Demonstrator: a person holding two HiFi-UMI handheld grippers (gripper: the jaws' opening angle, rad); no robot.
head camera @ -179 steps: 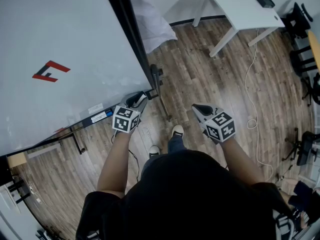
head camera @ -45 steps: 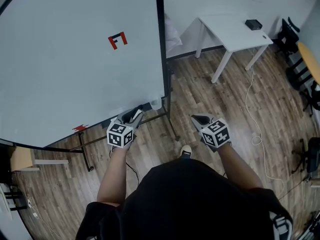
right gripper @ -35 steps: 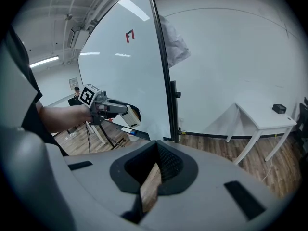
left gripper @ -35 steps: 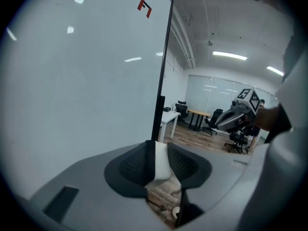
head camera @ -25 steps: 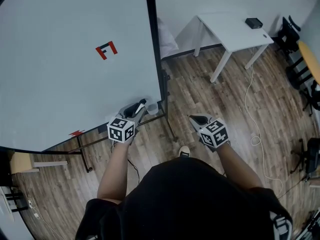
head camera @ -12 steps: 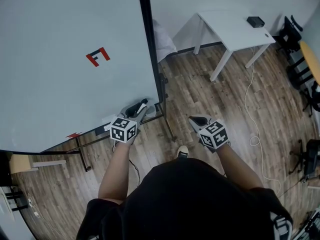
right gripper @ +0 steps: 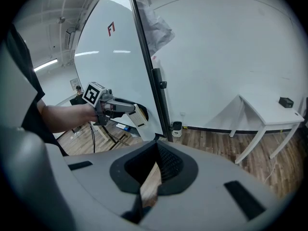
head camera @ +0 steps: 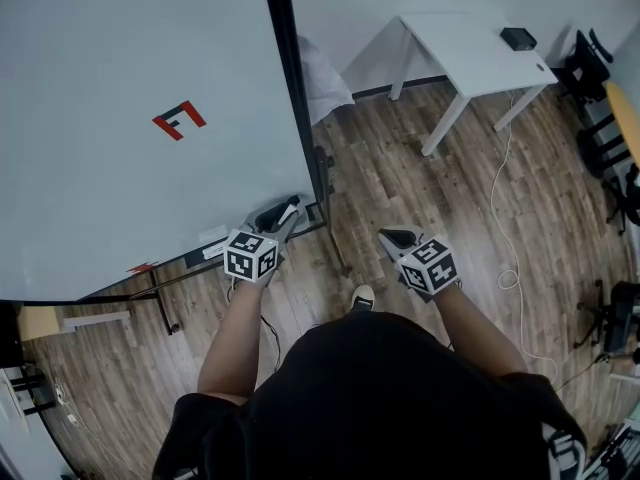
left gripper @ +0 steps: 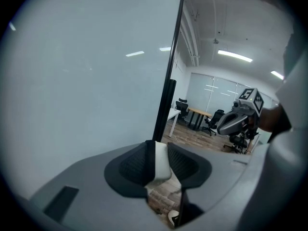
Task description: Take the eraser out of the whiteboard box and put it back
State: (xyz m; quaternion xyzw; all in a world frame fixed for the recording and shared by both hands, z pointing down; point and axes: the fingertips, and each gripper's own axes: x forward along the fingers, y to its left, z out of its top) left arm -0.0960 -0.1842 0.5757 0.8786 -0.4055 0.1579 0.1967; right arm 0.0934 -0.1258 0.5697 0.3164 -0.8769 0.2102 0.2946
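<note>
A white eraser (left gripper: 162,165) sits clamped between the black pads of my left gripper (left gripper: 159,148). In the head view that left gripper (head camera: 288,208) is at the lower right corner of the large whiteboard (head camera: 120,118), right beside the small clear box (head camera: 313,211) on the board's frame. The right gripper view shows the eraser (right gripper: 137,114) as a pale block with a dark stripe, sticking out of the left gripper. My right gripper (head camera: 392,238) hangs over the wood floor to the right, shut (right gripper: 156,150) and holding nothing.
The whiteboard's black stand leg (head camera: 335,243) runs across the floor between the two grippers. A white table (head camera: 470,38) with a black device (head camera: 519,38) stands at the back right. A white cable (head camera: 505,188) lies on the floor. Office chairs (head camera: 600,38) line the right edge.
Over the last seconds my left gripper rose from below the tray to the board's lower right corner by the box. The right gripper has barely moved.
</note>
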